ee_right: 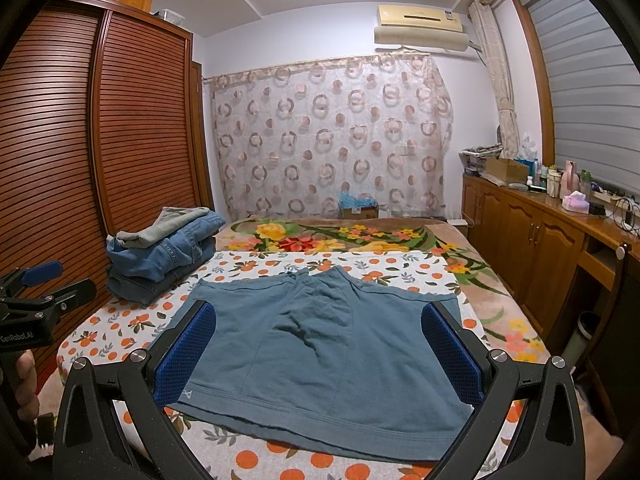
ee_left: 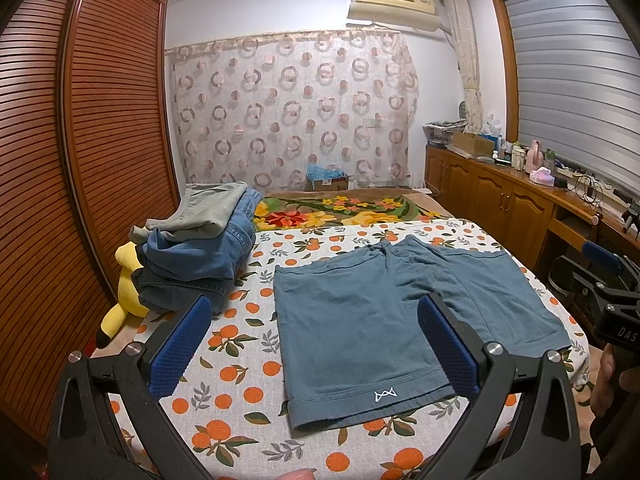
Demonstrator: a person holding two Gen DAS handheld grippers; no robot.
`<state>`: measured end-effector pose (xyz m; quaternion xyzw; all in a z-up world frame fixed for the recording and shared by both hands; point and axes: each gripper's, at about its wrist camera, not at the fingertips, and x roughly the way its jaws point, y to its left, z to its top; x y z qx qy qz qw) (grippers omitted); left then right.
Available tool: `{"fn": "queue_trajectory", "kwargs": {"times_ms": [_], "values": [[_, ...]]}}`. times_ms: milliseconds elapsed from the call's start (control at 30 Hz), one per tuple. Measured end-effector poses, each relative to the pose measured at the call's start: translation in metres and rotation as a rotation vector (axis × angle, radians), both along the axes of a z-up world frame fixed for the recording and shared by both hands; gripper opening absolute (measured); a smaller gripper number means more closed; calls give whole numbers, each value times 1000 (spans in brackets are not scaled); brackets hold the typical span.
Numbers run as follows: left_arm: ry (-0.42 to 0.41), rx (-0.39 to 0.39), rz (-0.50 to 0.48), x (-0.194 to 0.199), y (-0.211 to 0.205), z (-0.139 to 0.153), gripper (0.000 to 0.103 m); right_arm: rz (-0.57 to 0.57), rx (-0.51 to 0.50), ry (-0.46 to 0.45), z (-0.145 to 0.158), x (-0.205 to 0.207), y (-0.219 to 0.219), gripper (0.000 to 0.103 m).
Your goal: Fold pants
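Above flat blue-grey cotton shorts [ee_left: 360,320] on orange-print bed sheet [ee_left: 240,380]: left claw [ee_left: 316,344] spread wide, level, empty. Likewise right claw [ee_right: 320,356], spread, gripping nothing.

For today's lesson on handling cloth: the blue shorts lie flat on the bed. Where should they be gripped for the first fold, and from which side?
Grip the blue shorts at the hem corners of the left leg, probably coming in low from the near edge. They lie spread flat, waistband far, hems near, so those edges are free to pinch. Both the left hand-held gripper and right hand-held gripper are open above them.
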<state>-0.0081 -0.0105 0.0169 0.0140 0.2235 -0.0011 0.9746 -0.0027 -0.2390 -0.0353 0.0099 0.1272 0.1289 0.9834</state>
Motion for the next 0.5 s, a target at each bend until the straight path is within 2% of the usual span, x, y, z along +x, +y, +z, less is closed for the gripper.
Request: {"fn": "queue_trajectory", "kwargs": {"times_ms": [500], "values": [[-4, 1, 0, -1, 0, 0, 103, 4, 0, -2, 2, -3, 4, 103]]}}
